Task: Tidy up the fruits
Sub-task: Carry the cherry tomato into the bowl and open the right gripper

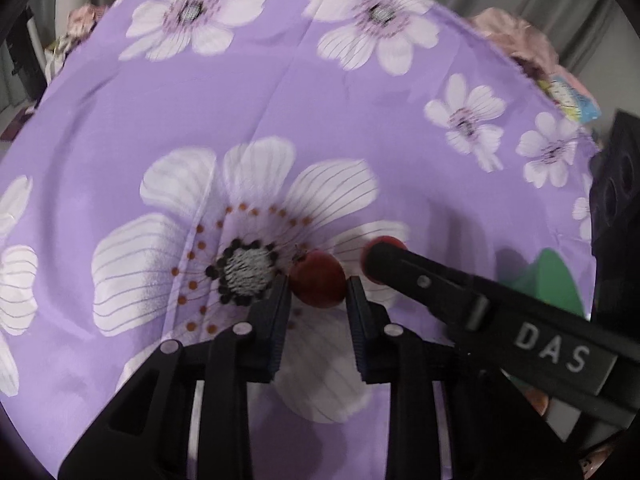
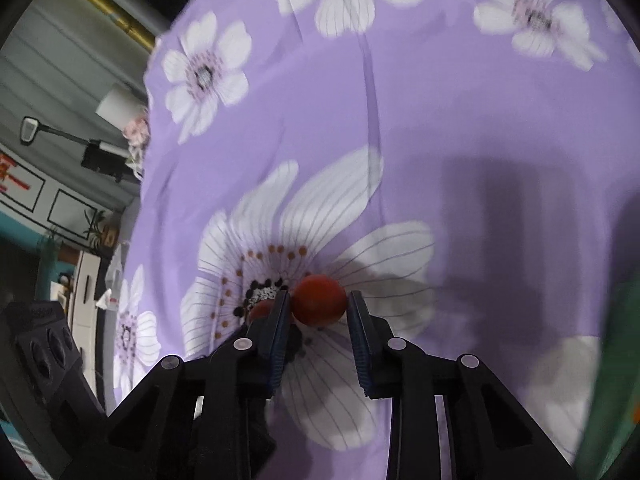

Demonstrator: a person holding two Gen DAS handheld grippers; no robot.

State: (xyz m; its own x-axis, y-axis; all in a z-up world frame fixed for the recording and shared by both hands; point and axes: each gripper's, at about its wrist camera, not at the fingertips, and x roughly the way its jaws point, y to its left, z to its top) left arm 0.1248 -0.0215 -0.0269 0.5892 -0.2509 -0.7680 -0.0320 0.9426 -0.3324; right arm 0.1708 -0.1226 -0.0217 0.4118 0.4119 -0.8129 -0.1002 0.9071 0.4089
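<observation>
Two small red round fruits lie close together over a big white flower on the purple cloth (image 1: pixel 320 100). In the left wrist view my left gripper (image 1: pixel 318 292) is shut on one red fruit (image 1: pixel 318 278), a pad against each side. My right gripper (image 1: pixel 378 266) reaches in from the right, and its red fruit (image 1: pixel 394 242) peeks past its tip. In the right wrist view my right gripper (image 2: pixel 319 308) is shut on that fruit (image 2: pixel 320 300). The other fruit (image 2: pixel 259 310) shows partly behind its left finger.
A green object (image 1: pixel 556 280) sits at the right, cut off at the edge (image 2: pixel 616 360). The left gripper's black housing (image 2: pixel 44 344) fills the lower left of the right wrist view. The cloth's edge runs along the left and back, with room clutter beyond.
</observation>
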